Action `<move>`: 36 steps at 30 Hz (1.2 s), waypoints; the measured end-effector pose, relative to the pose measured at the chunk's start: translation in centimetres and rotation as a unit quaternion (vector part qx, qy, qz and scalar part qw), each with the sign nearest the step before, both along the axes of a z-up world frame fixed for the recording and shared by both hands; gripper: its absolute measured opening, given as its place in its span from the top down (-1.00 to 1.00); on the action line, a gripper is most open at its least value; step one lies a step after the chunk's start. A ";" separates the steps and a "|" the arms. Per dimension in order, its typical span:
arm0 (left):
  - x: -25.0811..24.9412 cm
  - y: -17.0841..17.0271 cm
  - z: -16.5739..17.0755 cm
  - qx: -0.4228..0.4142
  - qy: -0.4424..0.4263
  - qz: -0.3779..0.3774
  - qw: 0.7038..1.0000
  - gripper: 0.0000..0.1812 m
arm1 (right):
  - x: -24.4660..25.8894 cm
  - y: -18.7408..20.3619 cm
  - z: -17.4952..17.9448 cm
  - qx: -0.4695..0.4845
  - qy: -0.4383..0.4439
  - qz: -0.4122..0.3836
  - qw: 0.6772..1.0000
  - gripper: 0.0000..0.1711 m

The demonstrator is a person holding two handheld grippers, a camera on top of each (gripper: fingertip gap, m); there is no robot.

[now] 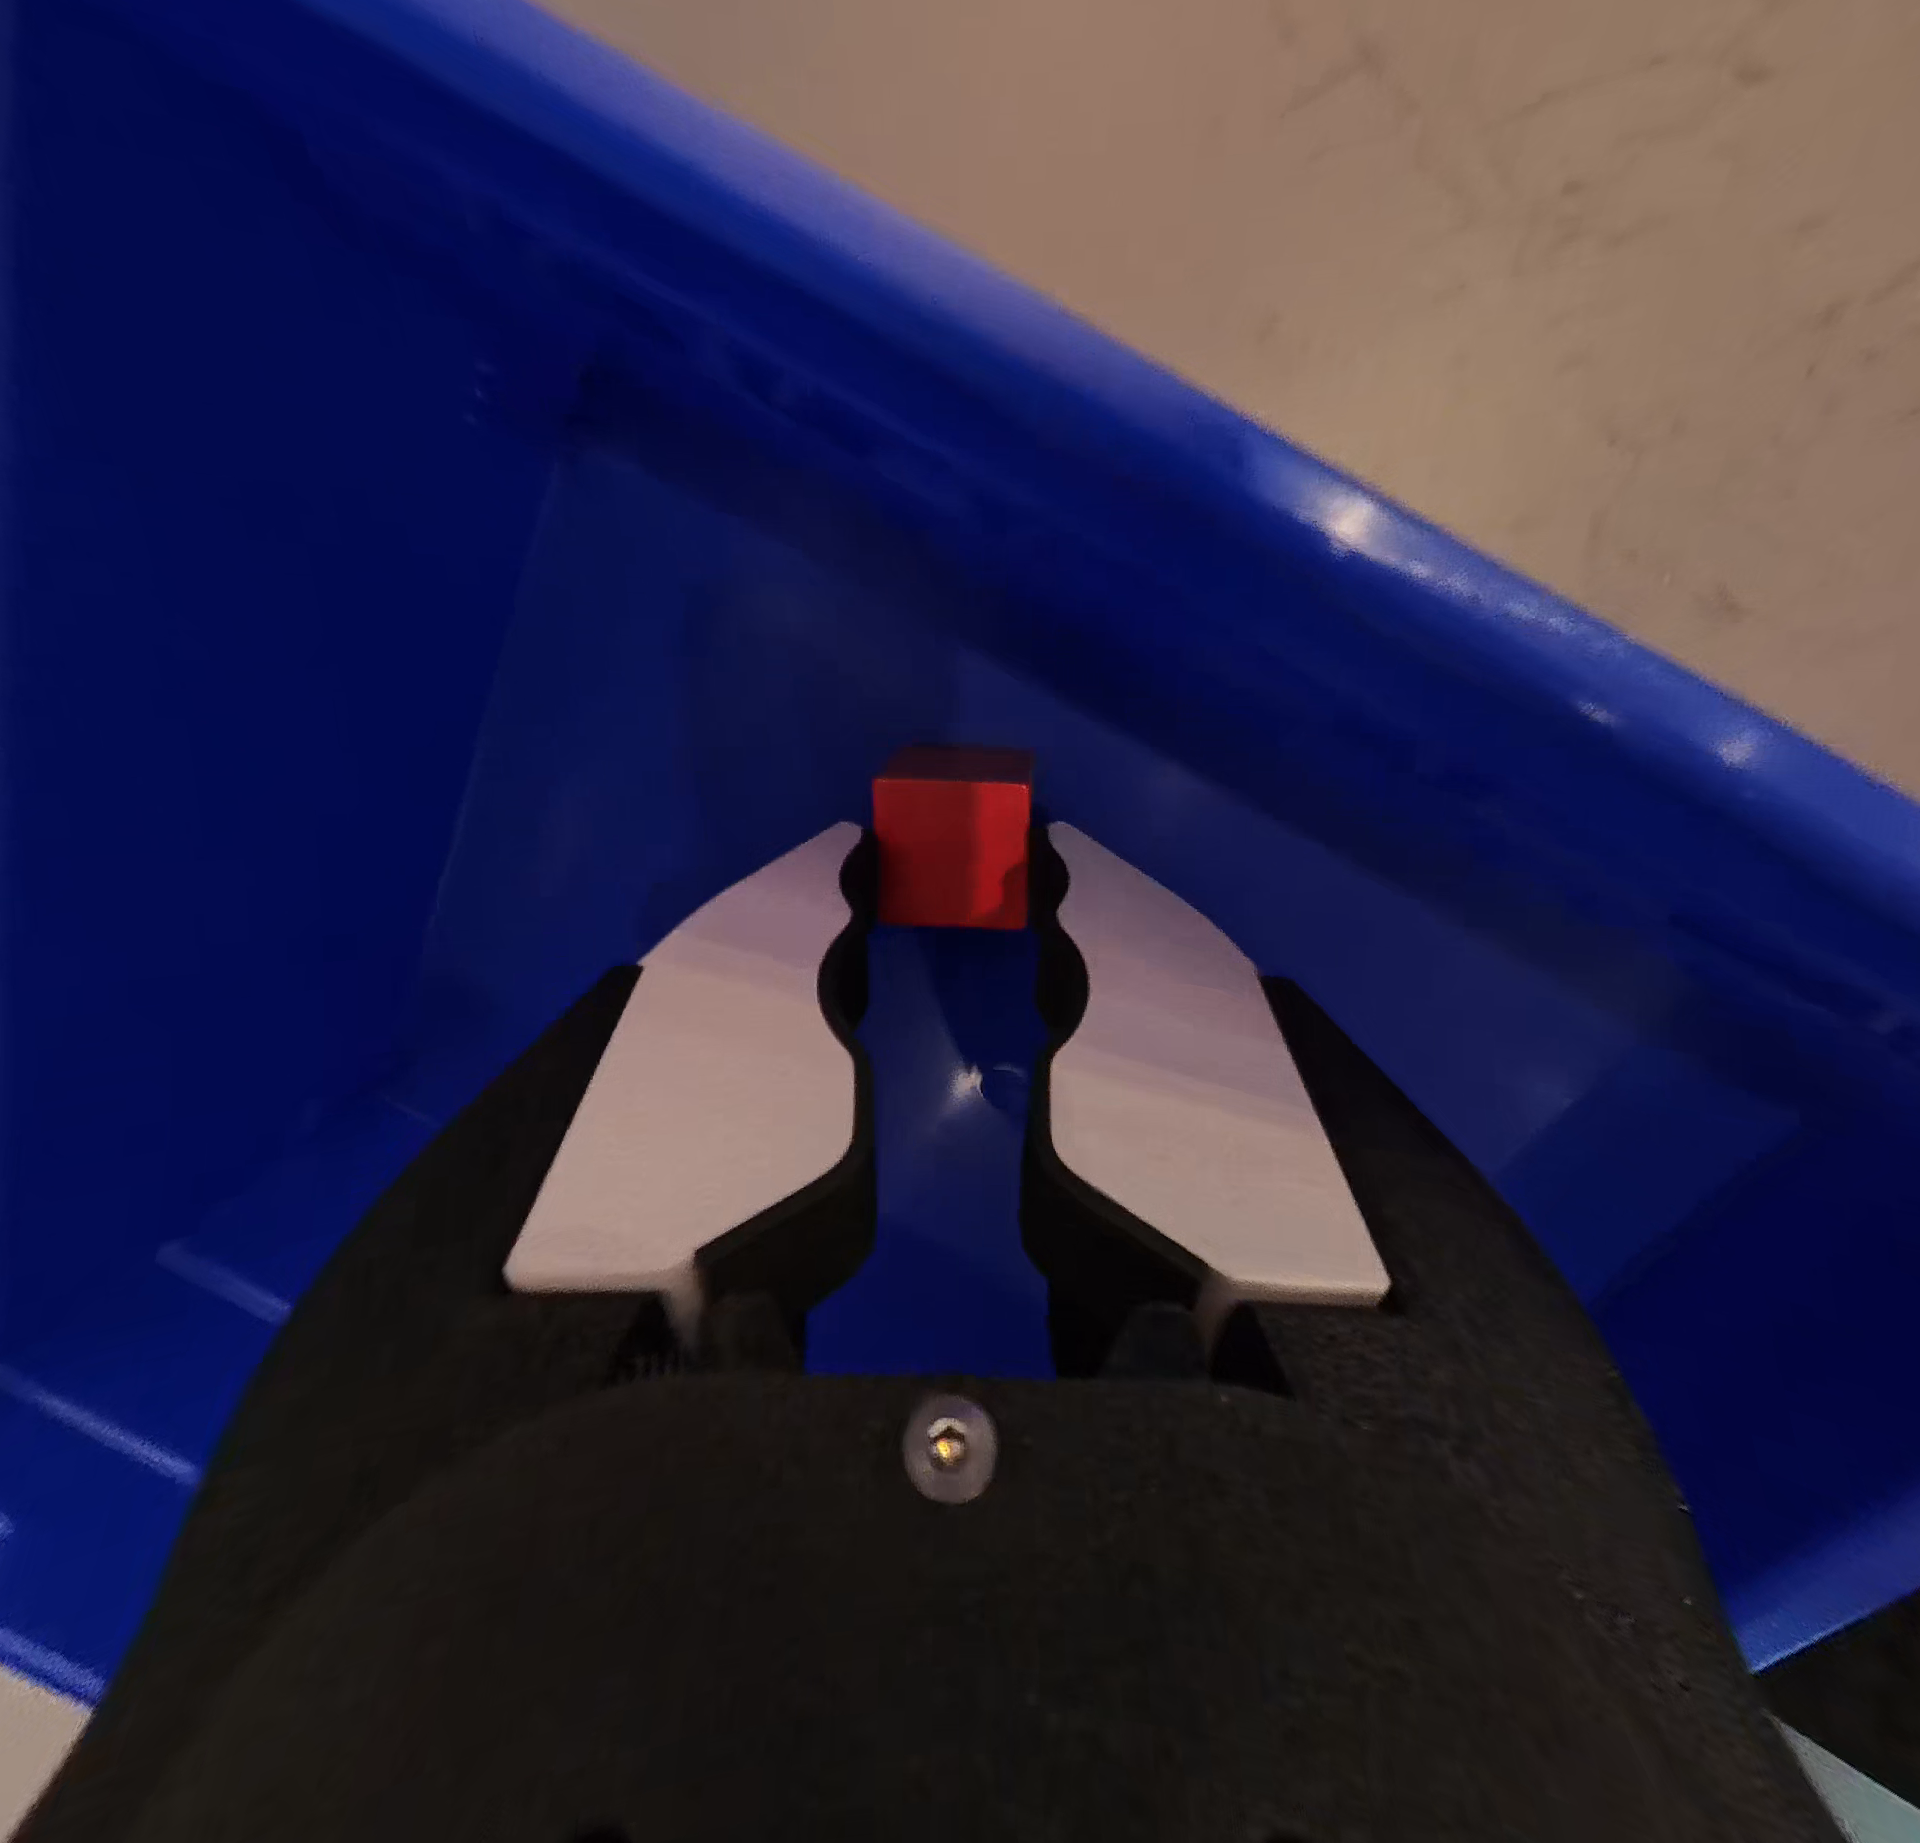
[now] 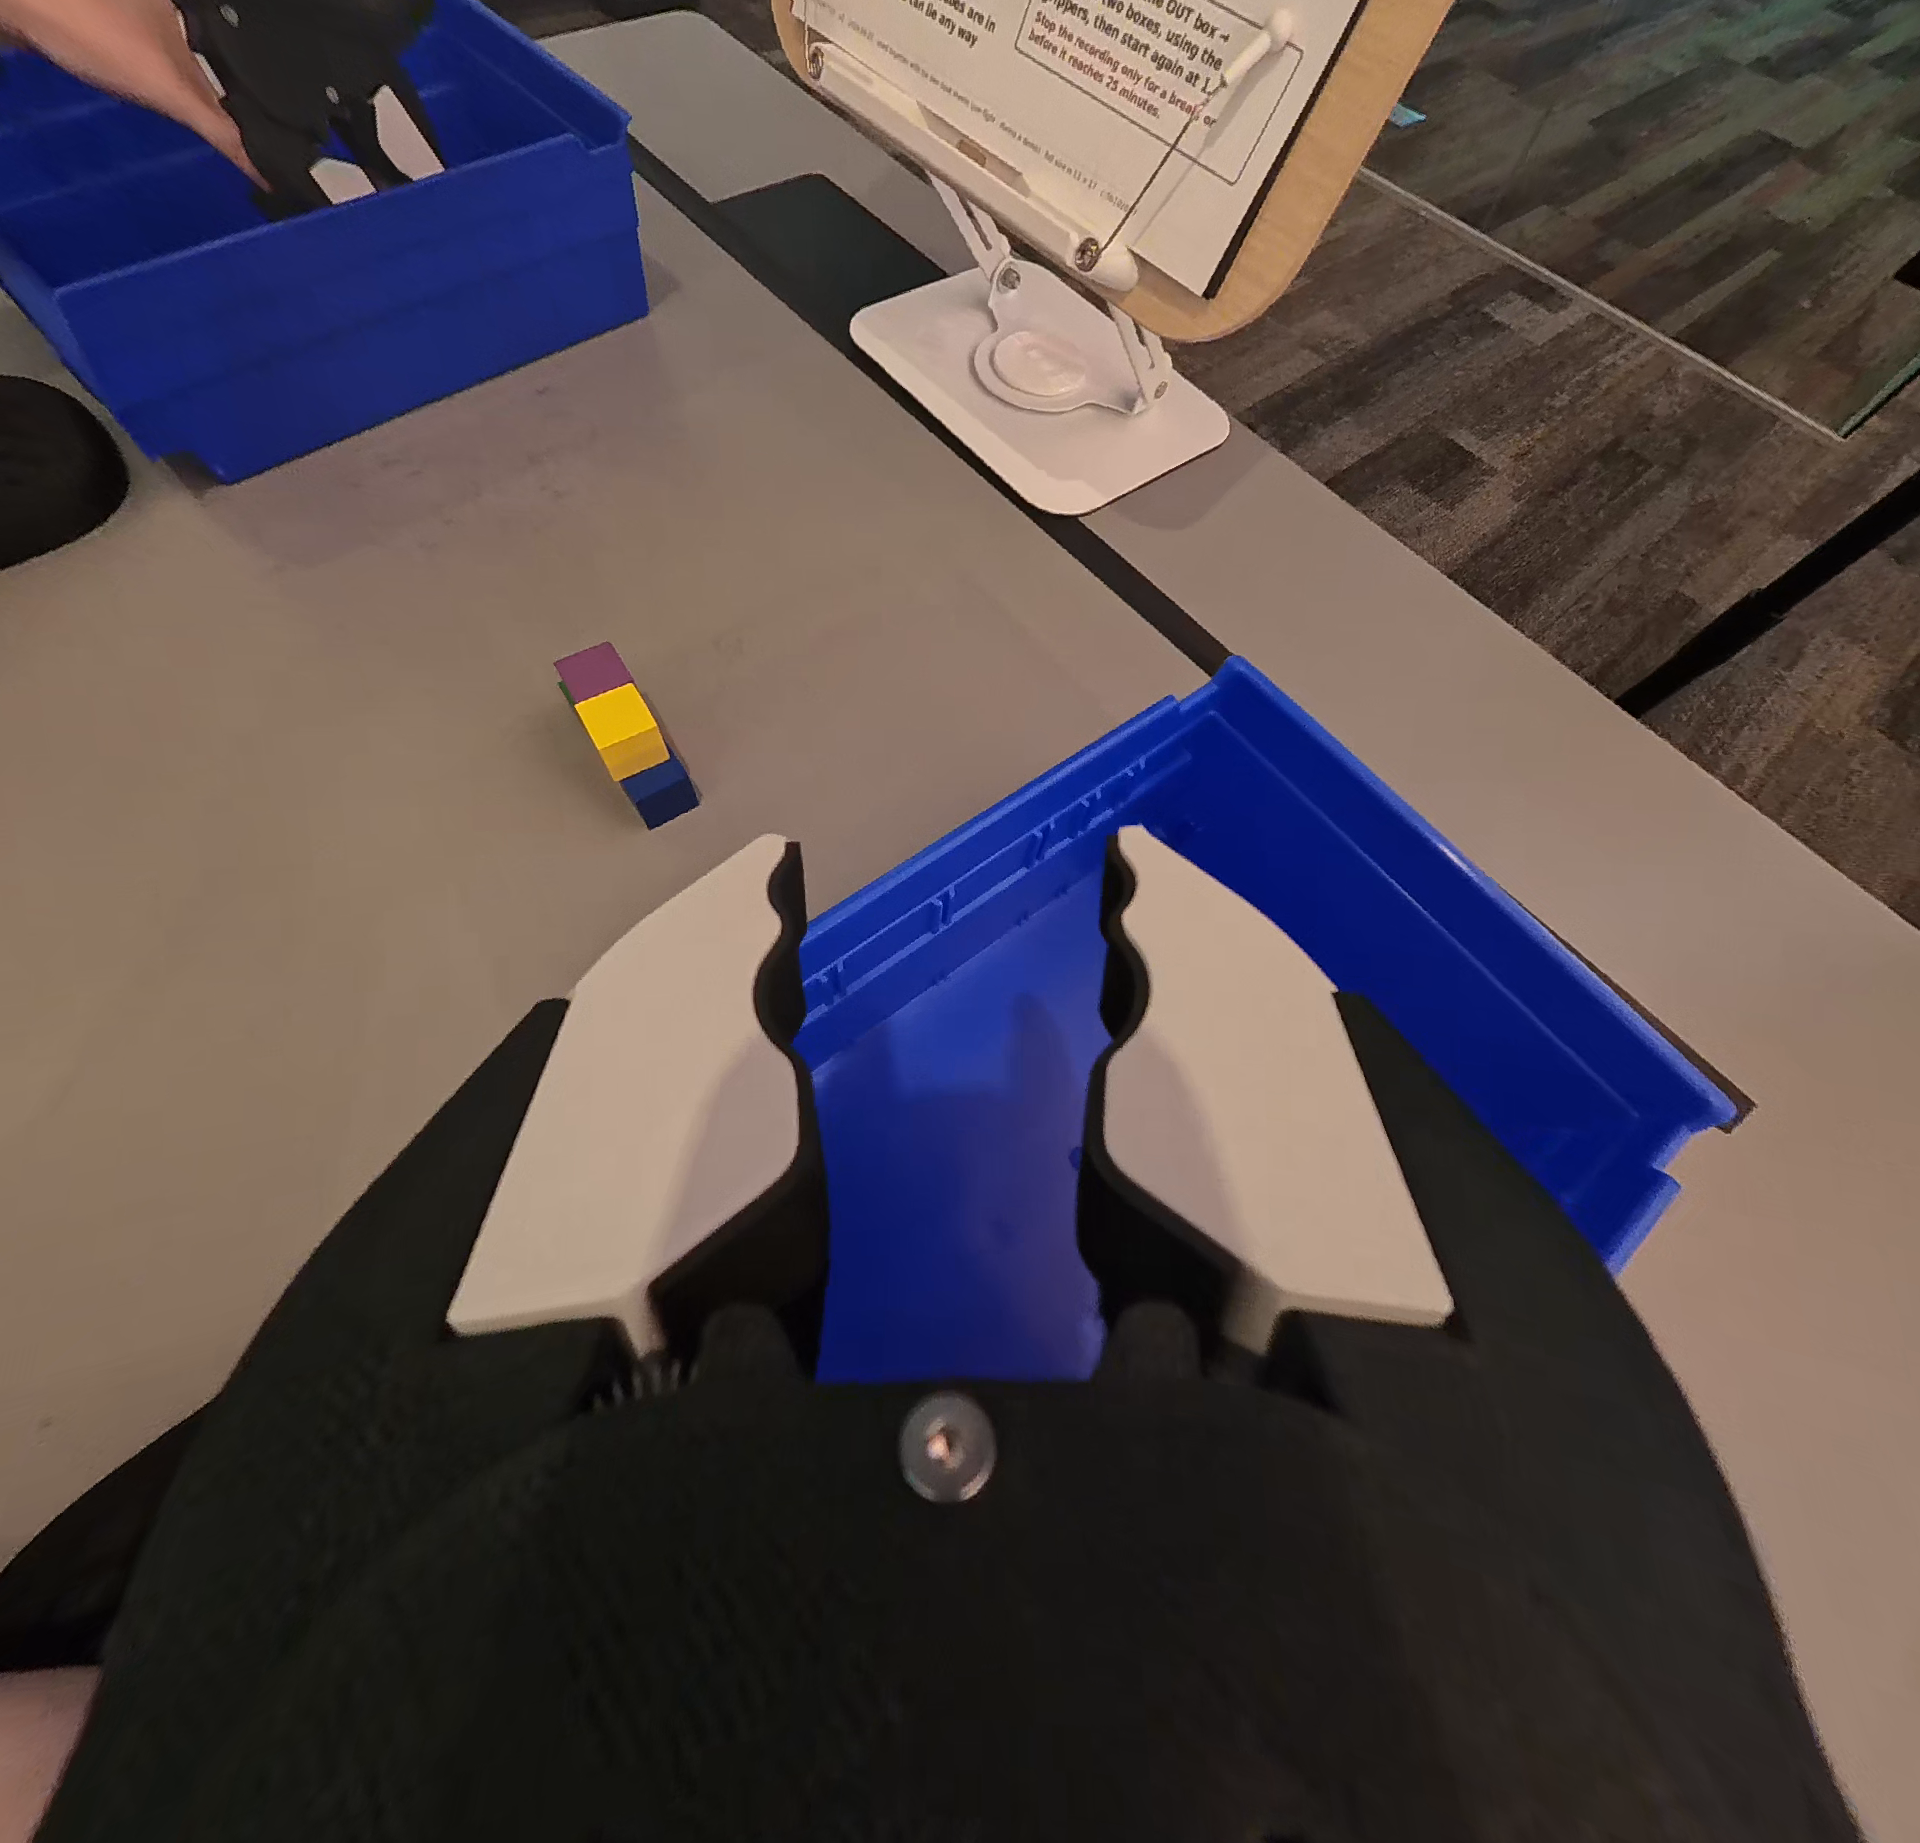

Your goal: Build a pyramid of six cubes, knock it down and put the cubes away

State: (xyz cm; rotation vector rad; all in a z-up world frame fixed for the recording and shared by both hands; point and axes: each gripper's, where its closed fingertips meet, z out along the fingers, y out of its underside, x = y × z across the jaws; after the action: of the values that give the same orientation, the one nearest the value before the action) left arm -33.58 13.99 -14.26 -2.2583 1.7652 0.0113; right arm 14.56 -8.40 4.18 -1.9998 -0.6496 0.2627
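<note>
Grey laminate counter [image 2: 436, 962] carries everything here, and it runs largest to least. Standing farthest off on it is a deep blue plastic bin [image 2: 343, 307], with a person's hand [image 2: 114, 58] reaching the left tongs [image 2: 353, 167] down into it. A second blue plastic bin [image 2: 1455, 972] lies near, under the right tongs [image 2: 951, 874], which hang over its bare floor, spread wide with nothing between them (waiting, I judge, for a turn). Behind, a wood-backed instruction board on a white stand [image 2: 1049, 380] is tilted toward the worker so that it can be read.

Between the two bins sits a small cluster of coloured wooden cubes [image 2: 623, 733], purple, yellow and dark blue touching in a row; an edge of green shows behind, though how many cubes there are in all I cannot tell. It looks like a pyramid part built.

Smallest is the red wooden cube [image 1: 951, 853]. In the left wrist view the left tongs are closed narrowly on it, tips pressing its two sides, inside the bin's wall [image 1: 1143, 505]. My guess is that it is being fetched for the pyramid.
</note>
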 end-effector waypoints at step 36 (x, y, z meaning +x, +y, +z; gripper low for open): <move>29.2 -17.8 5.5 -0.004 -0.051 -0.325 0.944 0.70 | -1.6 -0.6 0.3 0.002 -0.001 0.036 0.999 0.37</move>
State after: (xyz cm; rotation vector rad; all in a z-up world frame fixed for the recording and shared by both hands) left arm -4.39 -3.80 -8.77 -1.5411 2.3529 -0.2359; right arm 12.99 -8.96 4.50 -1.9763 -0.7238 0.3012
